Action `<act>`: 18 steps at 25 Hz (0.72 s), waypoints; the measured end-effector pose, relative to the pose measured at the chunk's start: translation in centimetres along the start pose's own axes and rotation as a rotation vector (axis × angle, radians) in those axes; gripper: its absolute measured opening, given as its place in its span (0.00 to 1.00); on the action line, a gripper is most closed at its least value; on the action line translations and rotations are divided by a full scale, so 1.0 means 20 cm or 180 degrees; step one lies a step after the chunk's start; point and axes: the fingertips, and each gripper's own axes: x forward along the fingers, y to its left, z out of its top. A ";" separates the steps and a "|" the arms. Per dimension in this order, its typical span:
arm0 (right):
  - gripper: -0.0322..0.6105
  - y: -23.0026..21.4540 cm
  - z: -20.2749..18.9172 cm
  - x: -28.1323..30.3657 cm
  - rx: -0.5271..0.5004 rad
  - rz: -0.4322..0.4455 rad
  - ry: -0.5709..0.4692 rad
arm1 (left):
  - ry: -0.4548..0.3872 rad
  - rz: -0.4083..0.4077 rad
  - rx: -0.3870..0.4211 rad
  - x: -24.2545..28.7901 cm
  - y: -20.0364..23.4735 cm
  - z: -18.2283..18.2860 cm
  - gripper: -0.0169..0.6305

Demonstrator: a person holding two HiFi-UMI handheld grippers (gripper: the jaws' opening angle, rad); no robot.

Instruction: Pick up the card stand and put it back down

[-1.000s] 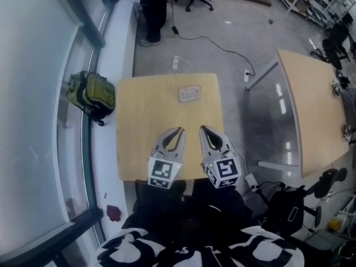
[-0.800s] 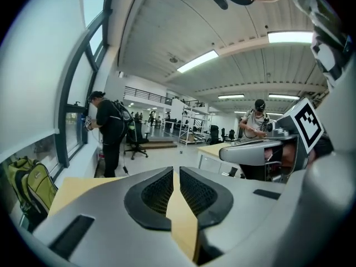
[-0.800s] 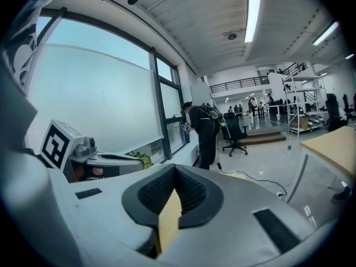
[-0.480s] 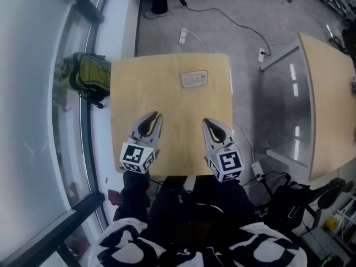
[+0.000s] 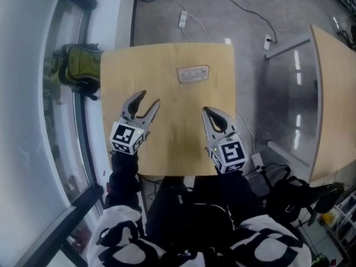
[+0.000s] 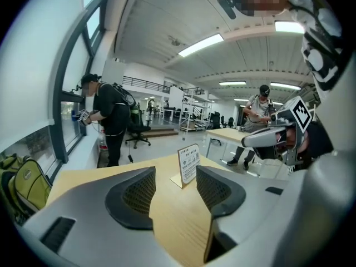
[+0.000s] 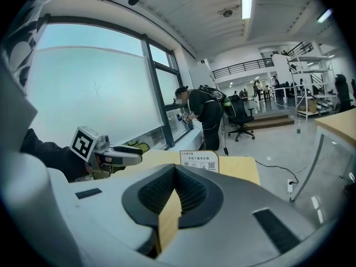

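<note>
The card stand, a small white printed sign, stands upright near the far edge of the light wooden table. My left gripper hovers over the table's near left part. Its jaws have just been opening and now stand apart with nothing between them. In the left gripper view the card stand shows beyond the gap between the left gripper's pads. My right gripper is shut and empty over the near right part. The right gripper points towards the card stand, well short of it.
A green backpack lies on the floor by the window, left of the table. A second wooden table stands to the right. A power strip with cable lies on the floor beyond. A person stands by the window.
The left gripper's jaws have opened and it has shifted left, away from the right gripper. Both grippers have come down closer to the table.
</note>
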 end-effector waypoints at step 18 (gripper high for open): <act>0.08 -0.22 -0.07 0.10 0.0154 -0.0037 0.0091 | 0.0341 -0.0771 0.0367 0.60 -0.11 -0.03 0.53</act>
